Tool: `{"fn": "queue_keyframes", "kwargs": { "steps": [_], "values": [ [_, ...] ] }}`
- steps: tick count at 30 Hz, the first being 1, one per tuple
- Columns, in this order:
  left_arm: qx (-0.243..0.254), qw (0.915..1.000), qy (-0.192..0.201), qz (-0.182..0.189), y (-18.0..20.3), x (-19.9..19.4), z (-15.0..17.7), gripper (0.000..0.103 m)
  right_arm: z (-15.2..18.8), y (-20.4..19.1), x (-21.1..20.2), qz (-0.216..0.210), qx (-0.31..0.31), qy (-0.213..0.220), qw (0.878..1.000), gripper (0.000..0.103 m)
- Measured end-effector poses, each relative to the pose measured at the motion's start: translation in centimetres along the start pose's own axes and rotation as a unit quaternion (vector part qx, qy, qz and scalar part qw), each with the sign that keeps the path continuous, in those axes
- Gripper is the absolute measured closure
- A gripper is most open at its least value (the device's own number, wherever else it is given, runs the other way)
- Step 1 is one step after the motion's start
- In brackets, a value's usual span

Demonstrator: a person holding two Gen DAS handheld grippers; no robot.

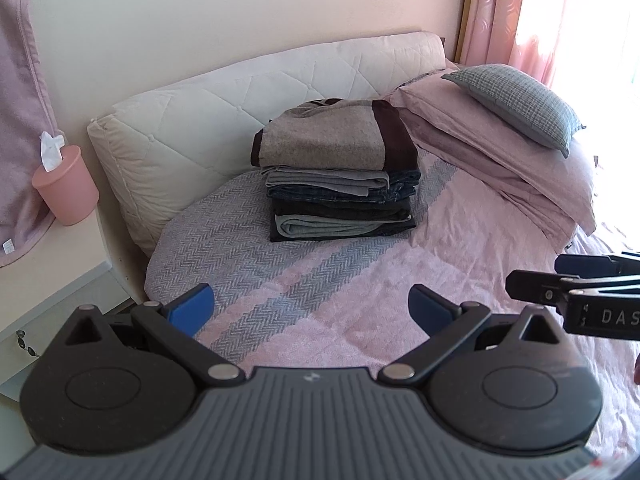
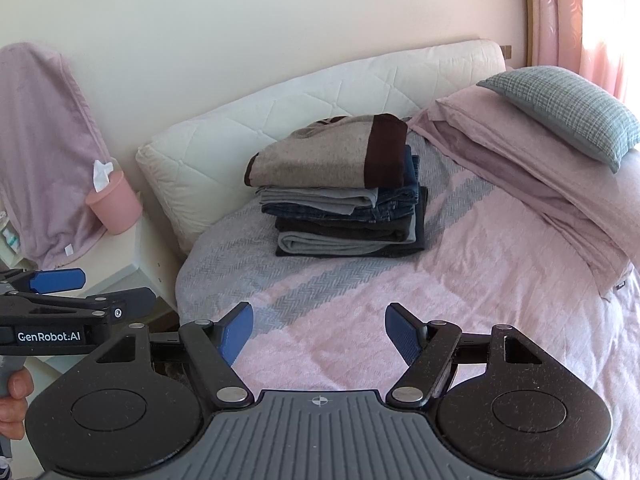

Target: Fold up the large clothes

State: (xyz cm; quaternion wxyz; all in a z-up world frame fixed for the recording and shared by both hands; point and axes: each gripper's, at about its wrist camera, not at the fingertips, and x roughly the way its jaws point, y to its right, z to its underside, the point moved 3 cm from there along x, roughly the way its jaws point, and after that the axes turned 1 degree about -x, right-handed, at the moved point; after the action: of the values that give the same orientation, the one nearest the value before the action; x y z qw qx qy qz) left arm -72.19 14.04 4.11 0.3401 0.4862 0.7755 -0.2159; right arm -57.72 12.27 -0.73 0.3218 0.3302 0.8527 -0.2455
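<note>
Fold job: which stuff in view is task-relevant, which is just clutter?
Job:
- stack of folded clothes
- left gripper, jaws open
- right gripper, jaws open

Lying about:
- checked pillow
- pink tissue holder
- hanging towel
- quilted headboard cushion

The stack of clothes (image 1: 336,168) sat on the bed (image 1: 360,312) before the headboard cushion (image 1: 240,100); pillows (image 1: 516,120) lay to its right, a tissue cup (image 1: 66,186) (on the nightstand (image 1: 60,280)) to my left.

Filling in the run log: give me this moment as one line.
left gripper: open, empty | right gripper: open, empty | stack of folded clothes: on bed, brown sweater on top, untouched
</note>
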Motion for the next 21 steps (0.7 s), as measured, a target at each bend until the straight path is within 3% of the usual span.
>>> {"fn": "queue_keyframes", "kwargs": {
  "steps": [21],
  "values": [
    [0.001, 1.0000, 0.001, 0.000, -0.18, 0.36, -0.09, 0.001, -0.10, -0.47, 0.58, 0.007, 0.000, -0.004, 1.000, 0.033]
  ]
}}
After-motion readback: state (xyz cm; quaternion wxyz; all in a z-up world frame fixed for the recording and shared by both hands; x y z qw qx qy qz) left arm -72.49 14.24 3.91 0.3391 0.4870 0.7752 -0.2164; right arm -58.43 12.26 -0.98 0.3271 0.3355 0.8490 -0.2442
